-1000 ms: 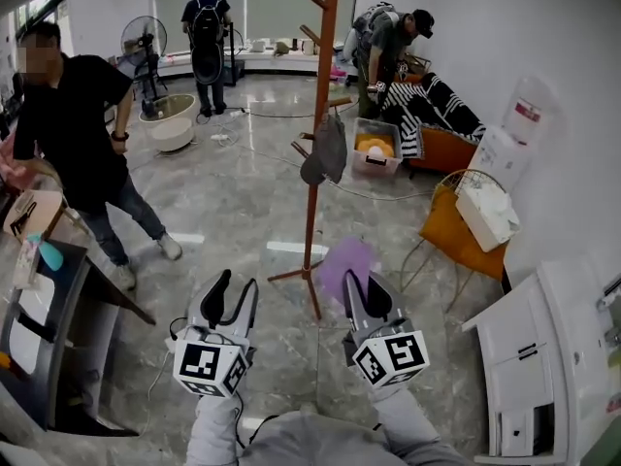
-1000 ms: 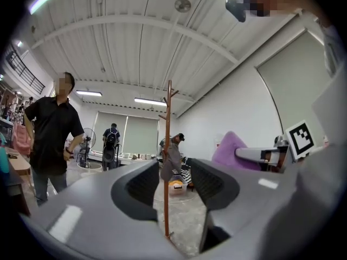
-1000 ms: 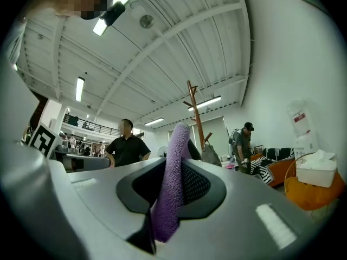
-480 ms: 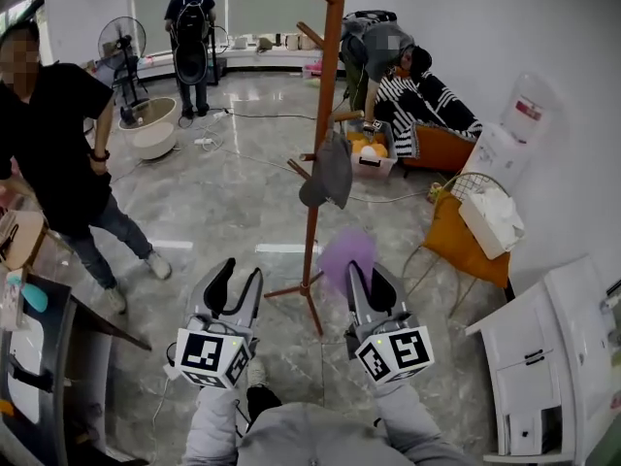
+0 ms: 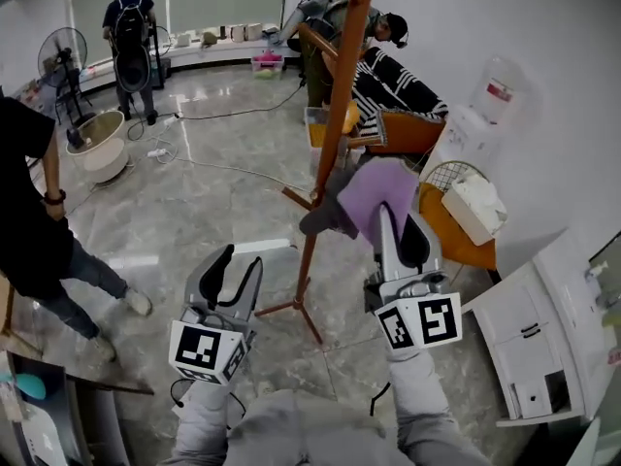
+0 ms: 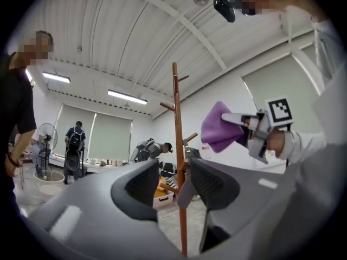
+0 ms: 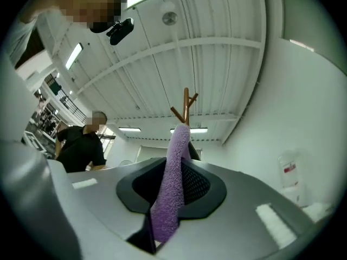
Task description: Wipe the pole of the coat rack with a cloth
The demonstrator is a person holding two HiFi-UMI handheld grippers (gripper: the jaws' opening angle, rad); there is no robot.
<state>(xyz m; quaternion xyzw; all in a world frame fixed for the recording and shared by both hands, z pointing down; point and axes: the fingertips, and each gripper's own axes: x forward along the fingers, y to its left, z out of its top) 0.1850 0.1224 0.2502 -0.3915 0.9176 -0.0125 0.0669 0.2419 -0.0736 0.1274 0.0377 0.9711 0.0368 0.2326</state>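
From the head view, the coat rack (image 5: 335,153) stands on the marble floor (image 5: 213,192) straight ahead, with a grey cap (image 5: 323,217) hanging on its pole. The right hand-held gripper (image 5: 393,223) is raised just right of the pole, and the purple cloth (image 5: 378,194) bunches at its tips on the side facing the pole. The cloth seems to sit against the cap and the pole, but this angle does not show whether it really touches. The left hand-held gripper (image 5: 236,265) is lower, left of the pole and clear of it. A person in black (image 5: 29,221) stands well left of the pole.

In the left gripper view, the left hand-held gripper (image 6: 173,186) has its jaws parted and grips nothing. The pole (image 6: 177,118) shows in the gap beyond them. To the pole's right the right hand-held gripper (image 6: 255,129) carries the cloth (image 6: 219,126), a little clear of the wood here.

In the right gripper view, the right hand-held gripper (image 7: 172,172) is clamped on the cloth (image 7: 174,145), which stands up in a fold between the jaws. The rack's top pegs (image 7: 186,104) rise right behind it.
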